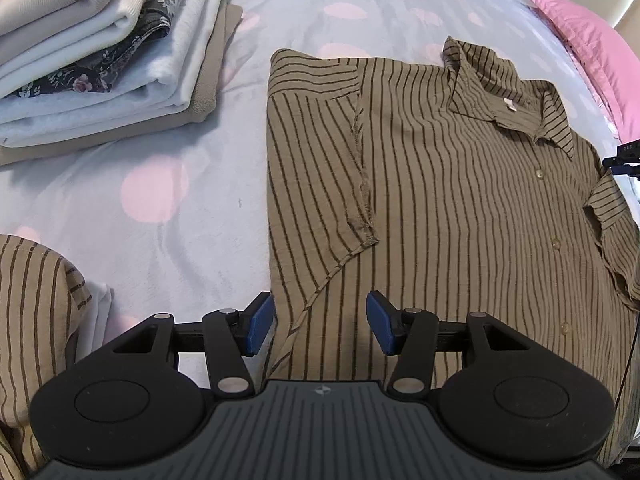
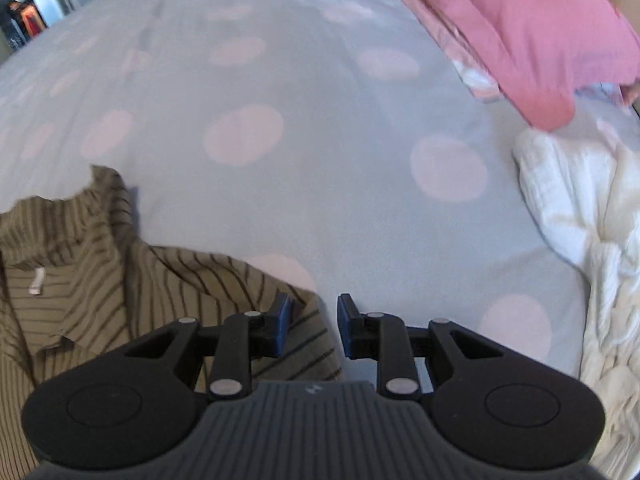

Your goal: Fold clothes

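An olive shirt with dark stripes (image 1: 440, 200) lies flat on the bed, collar at the far right, buttons facing up. Its left sleeve is folded inward over the body. My left gripper (image 1: 320, 326) is open and empty, hovering over the shirt's near left edge. In the right wrist view the same shirt (image 2: 120, 280) shows its collar and right sleeve at the lower left. My right gripper (image 2: 314, 326) is open with a narrower gap, its left finger over the sleeve's edge, nothing between the jaws.
A stack of folded clothes (image 1: 100, 60) sits at the far left on the dotted bedsheet (image 1: 160, 208). Another striped garment (image 1: 32, 320) lies at the near left. A pink pillow (image 2: 520, 32) and a crumpled white cloth (image 2: 580, 220) lie to the right.
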The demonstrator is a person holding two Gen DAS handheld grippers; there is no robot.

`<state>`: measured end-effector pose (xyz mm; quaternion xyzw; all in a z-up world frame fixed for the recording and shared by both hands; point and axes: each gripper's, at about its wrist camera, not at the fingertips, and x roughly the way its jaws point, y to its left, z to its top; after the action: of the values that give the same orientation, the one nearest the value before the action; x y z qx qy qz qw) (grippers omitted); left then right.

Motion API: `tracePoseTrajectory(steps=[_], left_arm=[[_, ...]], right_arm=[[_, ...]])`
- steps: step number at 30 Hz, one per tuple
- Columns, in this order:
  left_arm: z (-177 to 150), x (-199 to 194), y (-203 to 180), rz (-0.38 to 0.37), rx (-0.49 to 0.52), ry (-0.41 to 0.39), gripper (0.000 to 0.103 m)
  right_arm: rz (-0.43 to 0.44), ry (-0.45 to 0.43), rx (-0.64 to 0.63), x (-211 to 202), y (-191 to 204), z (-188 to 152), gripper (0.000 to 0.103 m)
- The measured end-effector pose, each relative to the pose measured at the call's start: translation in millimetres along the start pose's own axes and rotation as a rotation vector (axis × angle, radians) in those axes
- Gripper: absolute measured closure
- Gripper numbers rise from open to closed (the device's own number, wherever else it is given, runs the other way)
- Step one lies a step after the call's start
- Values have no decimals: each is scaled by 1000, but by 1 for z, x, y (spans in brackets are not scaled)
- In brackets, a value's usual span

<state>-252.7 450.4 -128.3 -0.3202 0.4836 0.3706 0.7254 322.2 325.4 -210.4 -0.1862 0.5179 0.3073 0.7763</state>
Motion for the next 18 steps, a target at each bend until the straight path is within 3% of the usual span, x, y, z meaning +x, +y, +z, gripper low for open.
tracePoseTrajectory(steps=[2,5,6,10,14,18], left_arm=[[0,2,3,1,-8,5,54],[-1,5,5,9,-12,17,54],[-1,6,5,11,-13,20,54],[-2,8,4,7,-3,22,54],[-2,7,3,5,-5,18,54],[-2,8,3,4,-10,21,54]], right_arm=[[10,18,-19,4,0,1,100],[-112,-120,-60,-6,-2,8,101],[-116,-142,-47,-7,-6,12,101],[-114,-121,-32,7,-11,17,101],[-198,-136,-24,19,-17,17,103],[-156,-159,16,9,-31,12,103]])
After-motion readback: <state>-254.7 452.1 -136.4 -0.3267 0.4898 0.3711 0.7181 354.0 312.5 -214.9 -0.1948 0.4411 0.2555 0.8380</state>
